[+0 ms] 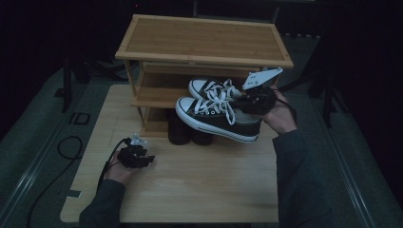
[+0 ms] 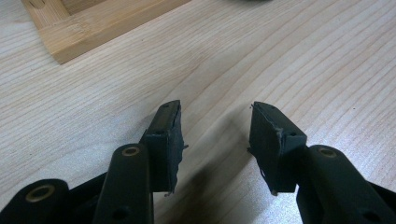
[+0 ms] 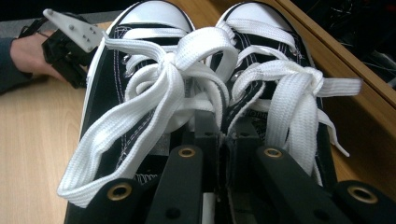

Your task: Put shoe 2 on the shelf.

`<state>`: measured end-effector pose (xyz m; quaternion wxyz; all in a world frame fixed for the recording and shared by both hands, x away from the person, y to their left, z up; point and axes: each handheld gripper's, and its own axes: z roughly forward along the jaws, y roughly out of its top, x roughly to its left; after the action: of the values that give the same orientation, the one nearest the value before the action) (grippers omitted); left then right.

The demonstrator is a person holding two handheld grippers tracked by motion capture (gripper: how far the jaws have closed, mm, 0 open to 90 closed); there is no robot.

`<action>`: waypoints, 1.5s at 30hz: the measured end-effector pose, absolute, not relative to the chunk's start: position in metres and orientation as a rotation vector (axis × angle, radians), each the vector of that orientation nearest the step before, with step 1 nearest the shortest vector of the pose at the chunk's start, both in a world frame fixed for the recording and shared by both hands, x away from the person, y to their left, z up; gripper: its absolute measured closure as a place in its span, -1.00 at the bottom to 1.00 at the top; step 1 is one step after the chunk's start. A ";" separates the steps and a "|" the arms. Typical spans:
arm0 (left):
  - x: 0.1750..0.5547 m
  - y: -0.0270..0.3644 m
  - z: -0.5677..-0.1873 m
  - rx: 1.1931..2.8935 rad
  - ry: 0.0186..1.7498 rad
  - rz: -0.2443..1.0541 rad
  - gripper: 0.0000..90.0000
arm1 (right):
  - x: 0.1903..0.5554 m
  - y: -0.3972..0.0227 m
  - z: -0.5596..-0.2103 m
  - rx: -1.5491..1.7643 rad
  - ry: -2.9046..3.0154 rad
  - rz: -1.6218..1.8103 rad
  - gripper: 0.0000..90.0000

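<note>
Wooden table point(image 1: 190, 185) — shoe rack point(image 1: 204, 40), dark boots point(image 1: 183, 130)

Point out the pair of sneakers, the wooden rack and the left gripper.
pair of sneakers point(image 1: 216, 118): high view, side of the nearer shoe.
wooden rack point(image 1: 204, 40): high view, top shelf.
left gripper point(image 2: 215, 133): left gripper view, the gap between its open jaws.

2 black-white sneakers point(image 1: 216, 114), centre of frame. 2 dark shoes point(image 1: 183, 130) beneath them. 1 wooden rack point(image 1: 204, 40), upper centre. 2 grippers: lower left point(image 1: 136, 156), centre right point(image 1: 256, 100).
</note>
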<state>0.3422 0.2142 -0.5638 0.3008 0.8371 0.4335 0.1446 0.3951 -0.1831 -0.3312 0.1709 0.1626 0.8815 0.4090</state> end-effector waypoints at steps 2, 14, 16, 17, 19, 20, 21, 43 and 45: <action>0.342 0.214 -0.564 2.222 1.150 0.385 0.21 | 0.396 -0.181 -0.333 0.466 2.477 1.155 0.89; 0.342 0.214 -0.564 2.223 1.149 0.383 0.21 | 0.411 -0.168 -0.342 0.556 2.358 1.170 0.89; 0.342 0.214 -0.564 2.223 1.148 0.383 0.21 | 0.413 -0.166 -0.343 0.578 2.346 1.178 0.89; 0.342 0.214 -0.564 2.223 1.148 0.383 0.21 | 0.414 -0.165 -0.343 0.584 2.338 1.168 0.89; 0.343 0.214 -0.564 2.224 1.148 0.382 0.21 | 0.416 -0.162 -0.344 0.591 2.337 1.148 0.89; 0.343 0.214 -0.564 2.224 1.148 0.382 0.21 | 0.416 -0.161 -0.344 0.603 2.335 1.137 0.89; 0.343 0.214 -0.564 2.224 1.148 0.382 0.21 | 0.417 -0.160 -0.345 0.607 2.336 1.130 0.89; 0.343 0.214 -0.564 2.225 1.148 0.381 0.21 | 0.430 -0.153 -0.350 0.786 2.220 1.104 0.89; 0.343 0.214 -0.564 2.224 1.149 0.380 0.21 | 0.430 -0.151 -0.350 0.795 2.197 1.087 0.89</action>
<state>0.3427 0.2144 -0.5636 0.3003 0.8378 0.4328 0.1432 0.4297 -0.1513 -0.3502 0.2784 0.2963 0.8189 0.4052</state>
